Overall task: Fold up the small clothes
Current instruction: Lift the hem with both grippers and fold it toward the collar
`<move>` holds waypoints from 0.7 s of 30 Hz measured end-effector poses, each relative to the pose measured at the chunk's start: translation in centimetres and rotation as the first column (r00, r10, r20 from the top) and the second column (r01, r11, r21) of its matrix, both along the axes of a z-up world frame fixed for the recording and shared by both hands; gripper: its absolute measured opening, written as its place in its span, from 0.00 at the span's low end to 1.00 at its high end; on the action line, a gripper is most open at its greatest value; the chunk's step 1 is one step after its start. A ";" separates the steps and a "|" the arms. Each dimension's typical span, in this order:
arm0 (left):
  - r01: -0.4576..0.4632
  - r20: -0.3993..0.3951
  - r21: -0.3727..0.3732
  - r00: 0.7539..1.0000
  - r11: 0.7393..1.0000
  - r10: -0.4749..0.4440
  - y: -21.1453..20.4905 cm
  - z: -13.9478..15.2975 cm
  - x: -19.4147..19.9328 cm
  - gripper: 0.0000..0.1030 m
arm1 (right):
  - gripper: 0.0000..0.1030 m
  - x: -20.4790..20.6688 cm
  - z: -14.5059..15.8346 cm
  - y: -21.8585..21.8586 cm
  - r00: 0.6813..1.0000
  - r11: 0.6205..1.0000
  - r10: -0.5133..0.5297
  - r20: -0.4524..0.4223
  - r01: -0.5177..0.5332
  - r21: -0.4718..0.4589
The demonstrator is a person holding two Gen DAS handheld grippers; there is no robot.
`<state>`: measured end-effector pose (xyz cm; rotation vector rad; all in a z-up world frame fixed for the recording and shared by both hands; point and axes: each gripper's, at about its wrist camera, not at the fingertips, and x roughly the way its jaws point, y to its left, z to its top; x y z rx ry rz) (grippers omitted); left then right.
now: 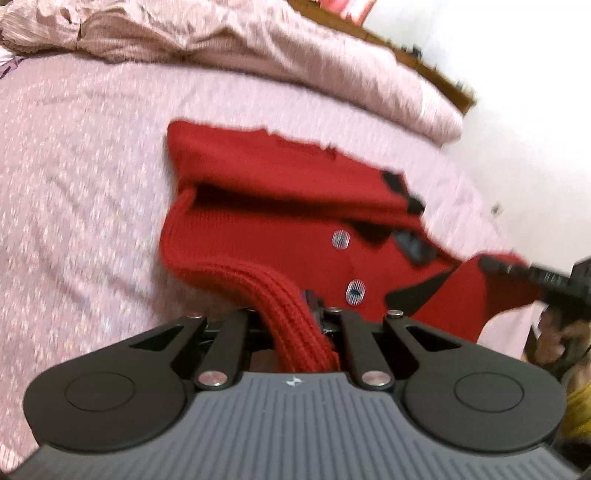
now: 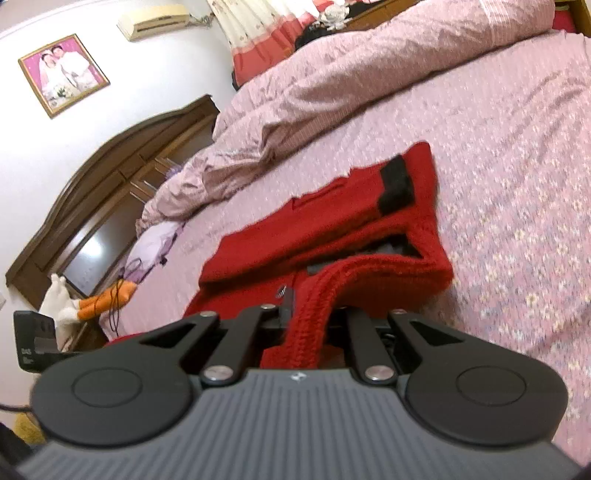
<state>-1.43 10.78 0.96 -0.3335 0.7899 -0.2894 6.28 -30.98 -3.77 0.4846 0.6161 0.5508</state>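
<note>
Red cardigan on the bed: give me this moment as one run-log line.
stage: fold start | left gripper: shut on red cardigan ribbed hem | right gripper: shut on ribbed hem | surface: pink bedspread

Red knit cardigan (image 1: 280, 236), part-folded, hem lifted off bed

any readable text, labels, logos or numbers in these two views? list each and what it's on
No word or number reads clearly.
Small white logo mark, no letters, on the grey ribbed body of the left claw.
Same logo mark on the right claw.
White characters on the black device at the left edge of the right wrist view: too blurred to read.
Framed photo and air conditioner on the wall: no legible text.
</note>
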 end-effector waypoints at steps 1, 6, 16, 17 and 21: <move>-0.008 0.015 -0.005 1.000 1.000 0.008 0.1 0.4 0.5 0.10 | 0.09 0.1 0.2 0.0 1.000 1.000 -0.003 0.008 0.003 0.003; -0.060 0.051 -0.023 0.997 0.998 0.061 0.9 1.9 3.1 0.10 | 0.09 1.2 1.3 0.0 0.998 0.999 -0.037 0.046 0.036 0.037; -0.144 0.087 -0.093 0.985 0.985 0.152 2.5 4.6 7.9 0.10 | 0.09 5.2 2.5 0.1 0.995 0.995 -0.072 0.074 0.067 0.069; -0.152 0.090 -0.094 0.983 0.984 0.160 2.6 4.8 8.3 0.10 | 0.09 5.5 2.6 0.1 0.994 0.995 -0.075 0.080 0.070 0.074; -0.180 0.104 -0.081 0.977 0.980 0.188 2.8 5.6 10.4 0.10 | 0.09 7.3 3.3 -0.1 0.991 0.992 -0.098 0.091 0.090 0.090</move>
